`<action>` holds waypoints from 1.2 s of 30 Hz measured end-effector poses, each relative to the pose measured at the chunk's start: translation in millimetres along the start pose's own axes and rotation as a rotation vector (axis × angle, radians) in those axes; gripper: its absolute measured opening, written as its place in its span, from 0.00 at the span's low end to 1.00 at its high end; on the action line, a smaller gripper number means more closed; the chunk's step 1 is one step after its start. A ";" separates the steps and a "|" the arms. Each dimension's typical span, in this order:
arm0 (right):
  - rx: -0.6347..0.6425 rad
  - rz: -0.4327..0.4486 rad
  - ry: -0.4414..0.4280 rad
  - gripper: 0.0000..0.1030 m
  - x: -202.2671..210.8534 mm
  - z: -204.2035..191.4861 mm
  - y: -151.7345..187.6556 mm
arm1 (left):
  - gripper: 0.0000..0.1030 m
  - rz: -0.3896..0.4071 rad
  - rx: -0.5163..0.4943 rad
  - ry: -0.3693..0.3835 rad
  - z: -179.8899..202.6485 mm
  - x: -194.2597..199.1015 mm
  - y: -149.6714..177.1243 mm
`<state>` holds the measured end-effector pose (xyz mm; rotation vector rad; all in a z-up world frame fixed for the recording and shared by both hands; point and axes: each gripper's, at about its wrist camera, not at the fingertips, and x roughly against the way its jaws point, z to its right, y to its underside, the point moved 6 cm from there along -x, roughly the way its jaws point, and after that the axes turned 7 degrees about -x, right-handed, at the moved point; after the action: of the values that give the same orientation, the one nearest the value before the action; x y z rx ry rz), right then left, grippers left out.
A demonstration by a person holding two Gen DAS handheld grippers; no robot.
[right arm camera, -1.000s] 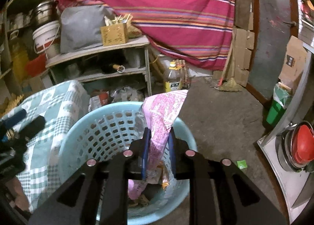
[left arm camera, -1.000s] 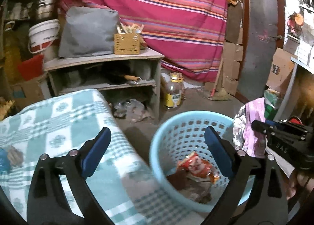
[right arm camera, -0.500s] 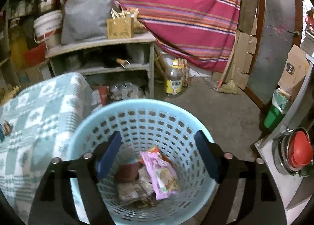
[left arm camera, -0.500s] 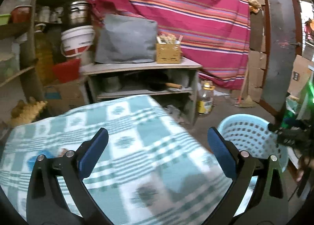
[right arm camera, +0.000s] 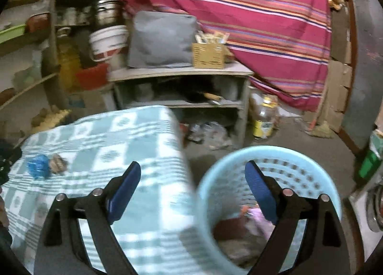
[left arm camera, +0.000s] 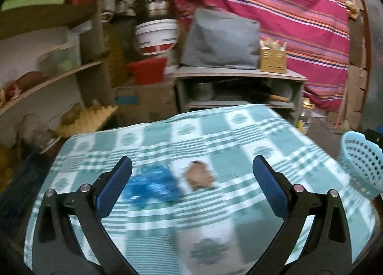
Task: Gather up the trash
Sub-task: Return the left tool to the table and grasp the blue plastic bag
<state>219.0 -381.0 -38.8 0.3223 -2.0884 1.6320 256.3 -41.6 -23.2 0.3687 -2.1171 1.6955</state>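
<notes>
Grippers both spread wide, holding nothing: my left gripper [left arm camera: 191, 179] faces blue wrapper [left arm camera: 150, 187] and brown scrap [left arm camera: 199, 176] (blurred); right gripper [right arm camera: 192, 186] overhangs basket [right arm camera: 299, 152]

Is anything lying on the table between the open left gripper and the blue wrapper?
No. In the left wrist view the left gripper hangs open over the checked tablecloth; only bare cloth lies before the blue wrapper, with a brown scrap beside it.
</notes>
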 end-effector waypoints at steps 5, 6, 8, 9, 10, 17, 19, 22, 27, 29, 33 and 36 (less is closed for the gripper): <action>0.046 0.015 -0.076 0.85 -6.9 -53.7 5.7 | 0.95 -0.023 0.042 -0.038 -42.0 -6.3 13.9; 0.056 0.015 -0.091 0.85 -9.3 -67.0 7.8 | 0.95 -0.031 0.057 -0.041 -51.1 -9.4 16.3; 0.068 0.014 -0.113 0.85 -11.5 -85.6 11.6 | 0.95 -0.042 0.081 -0.044 -61.9 -14.1 20.4; 0.074 0.011 -0.121 0.85 -13.3 -92.3 12.5 | 0.95 -0.048 0.095 -0.045 -68.0 -17.2 22.7; 0.082 0.005 -0.128 0.85 -15.6 -100.7 14.7 | 0.95 -0.058 0.115 -0.043 -74.6 -22.3 25.1; 0.126 -0.024 -0.155 0.85 -33.6 -140.3 26.4 | 0.95 -0.119 0.178 -0.021 -93.2 -58.5 36.7; 0.128 -0.032 -0.158 0.85 -39.1 -148.4 28.7 | 0.95 -0.135 0.184 -0.013 -92.2 -68.2 40.1; 0.127 -0.050 -0.161 0.85 -47.8 -157.1 31.7 | 0.94 -0.165 0.182 0.007 -86.2 -84.9 45.3; 0.126 -0.073 -0.160 0.85 -61.2 -167.1 36.2 | 0.94 -0.229 0.149 0.033 -70.7 -109.0 57.7; 0.125 -0.078 -0.157 0.85 -65.3 -170.8 37.9 | 0.90 -0.249 0.159 0.060 -68.8 -113.9 59.1; 0.121 -0.088 -0.157 0.85 -70.8 -177.2 39.3 | 0.67 -0.271 0.196 0.122 -68.3 -120.0 62.1; 0.118 -0.094 -0.158 0.85 -73.6 -184.9 42.4 | 0.55 -0.283 0.202 0.157 -65.5 -122.1 63.7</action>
<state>303.1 -199.8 -77.2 0.5975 -2.0587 1.7265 345.5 31.4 -123.1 0.5474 -1.6981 1.7118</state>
